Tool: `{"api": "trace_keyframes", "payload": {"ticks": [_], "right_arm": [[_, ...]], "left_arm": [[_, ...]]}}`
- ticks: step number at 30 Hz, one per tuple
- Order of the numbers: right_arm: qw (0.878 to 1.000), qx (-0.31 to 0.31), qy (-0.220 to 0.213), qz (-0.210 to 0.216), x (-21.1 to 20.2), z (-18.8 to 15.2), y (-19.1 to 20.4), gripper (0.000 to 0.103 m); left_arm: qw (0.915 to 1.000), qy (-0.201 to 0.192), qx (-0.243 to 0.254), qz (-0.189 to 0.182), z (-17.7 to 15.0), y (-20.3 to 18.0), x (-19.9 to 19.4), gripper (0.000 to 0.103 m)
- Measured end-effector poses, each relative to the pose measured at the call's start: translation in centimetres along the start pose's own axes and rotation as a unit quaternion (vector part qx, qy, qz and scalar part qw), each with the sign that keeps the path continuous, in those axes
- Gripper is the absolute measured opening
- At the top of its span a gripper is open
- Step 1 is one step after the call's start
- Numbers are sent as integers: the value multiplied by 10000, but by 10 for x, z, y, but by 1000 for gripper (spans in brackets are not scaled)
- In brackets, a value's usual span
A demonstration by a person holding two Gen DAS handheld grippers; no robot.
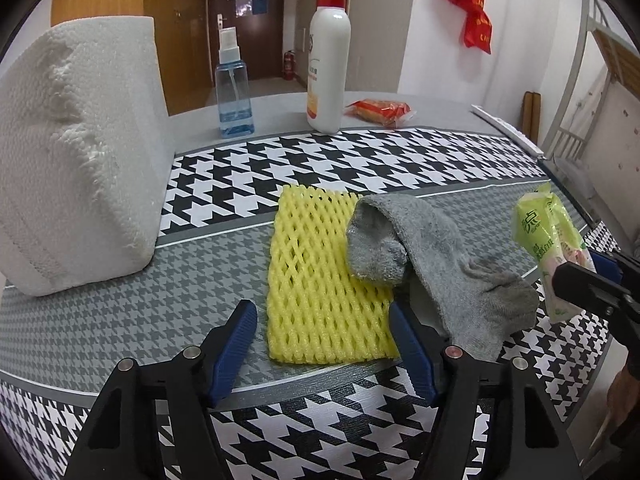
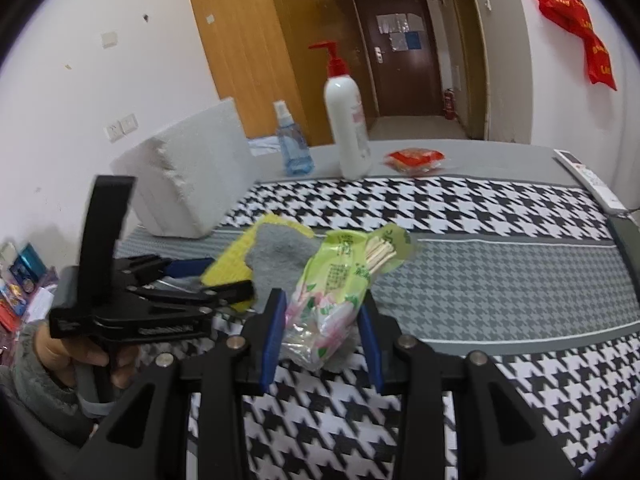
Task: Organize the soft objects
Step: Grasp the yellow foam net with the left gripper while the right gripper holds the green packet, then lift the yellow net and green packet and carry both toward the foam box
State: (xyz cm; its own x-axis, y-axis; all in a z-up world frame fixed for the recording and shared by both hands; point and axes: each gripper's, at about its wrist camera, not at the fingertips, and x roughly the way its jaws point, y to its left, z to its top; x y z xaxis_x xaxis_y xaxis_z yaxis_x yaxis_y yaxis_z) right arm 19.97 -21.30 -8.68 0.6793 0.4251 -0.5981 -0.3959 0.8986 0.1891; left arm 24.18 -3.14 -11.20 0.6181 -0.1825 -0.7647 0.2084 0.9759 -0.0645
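Observation:
A yellow foam net point(image 1: 320, 276) lies flat on the houndstooth cloth, with a grey sock point(image 1: 432, 264) draped over its right edge. My left gripper point(image 1: 324, 344) is open and empty, its blue fingers on either side of the net's near end. My right gripper point(image 2: 322, 336) is shut on a green plastic packet of swabs point(image 2: 340, 292) and holds it above the cloth, right of the sock point(image 2: 280, 260). The packet point(image 1: 552, 248) also shows at the right of the left wrist view.
A large white foam block point(image 1: 76, 168) stands at the left. A blue spray bottle point(image 1: 234, 92), a white pump bottle point(image 1: 328, 68) and a red snack packet point(image 1: 380, 110) stand at the back. A remote point(image 2: 588, 180) lies at the right edge.

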Motion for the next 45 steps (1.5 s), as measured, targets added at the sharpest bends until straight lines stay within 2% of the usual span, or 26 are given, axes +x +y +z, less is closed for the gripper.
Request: {"api": "trace_keyframes", "payload": {"ticks": [3, 5, 9, 12, 13, 20, 35, 45], "right_arm": [[10000, -42, 32, 4, 0, -1, 0, 37], [9999, -157, 45, 1, 0, -1, 5, 37], [9998, -205, 63, -12, 2, -1, 9, 37], [9996, -229, 114, -93, 4, -1, 10, 37], [9996, -247, 122, -107, 4, -1, 10, 37], [9995, -274, 70, -123, 0, 1, 12, 37], [9984, -532, -134, -131, -16, 10, 36, 37], [9976, -648, -243, -98, -19, 19, 54, 37]], "left_arm": [[10000, 11, -3, -29, 0, 1, 0, 69], [9999, 18, -21, -109, 0, 1, 0, 63], [9997, -65, 7, -238, 0, 0, -4, 31], [9996, -143, 22, -248, 0, 0, -8, 19], [9995, -174, 27, -249, 0, 0, -9, 11], [9989, -418, -4, -213, -3, 8, -25, 11], [9919, -1257, 29, 194, -15, 20, -89, 11], [9882, -1493, -34, 325, -25, 24, -116, 11]]}}
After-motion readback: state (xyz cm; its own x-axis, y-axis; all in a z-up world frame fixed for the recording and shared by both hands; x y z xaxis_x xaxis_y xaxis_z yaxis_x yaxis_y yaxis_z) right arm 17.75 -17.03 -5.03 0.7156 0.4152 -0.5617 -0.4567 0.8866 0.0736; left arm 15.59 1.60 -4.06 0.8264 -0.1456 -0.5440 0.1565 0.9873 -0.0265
